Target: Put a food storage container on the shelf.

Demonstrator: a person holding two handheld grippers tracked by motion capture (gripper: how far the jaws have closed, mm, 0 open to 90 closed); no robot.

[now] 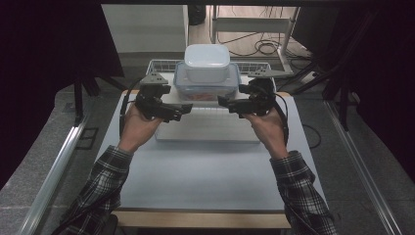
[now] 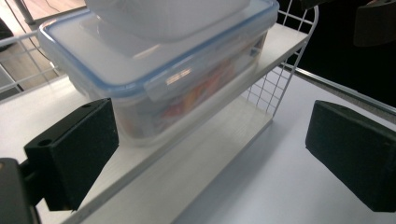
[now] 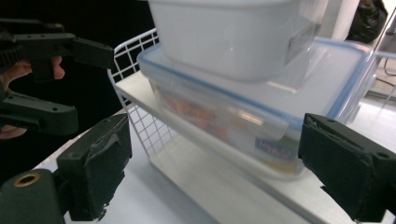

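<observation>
So the biggest thing here is the white table [image 1: 205, 166], and everything else I'll place off the wire shelf rack [image 1: 164, 66] sitting at its far end. On the rack's upper white shelf there's a clear lidded container [image 1: 205, 88] with a blue-edged lid and something orange and red inside, and stacked right on top of that lid is a smaller white tub [image 1: 206, 61]. Both sit flat, not tilted, fully on the shelf. The left gripper [image 1: 181, 108] is just in front of the rack's left half, and the right gripper [image 1: 226, 104] is just in front of its right half, both pointing inward toward each other. In the left gripper view the jaws stand wide apart with only the container's corner and shelf edge between them in the distance, no contact. Same deal in the right gripper view: pads spread, the container's front face beyond them, nothing pinched. So both are released and empty. My read is this is the approach stage. The stack is untouched on the rack, and grabbing the clear container from both ends, lifting it and moving it off is all left to do.
</observation>
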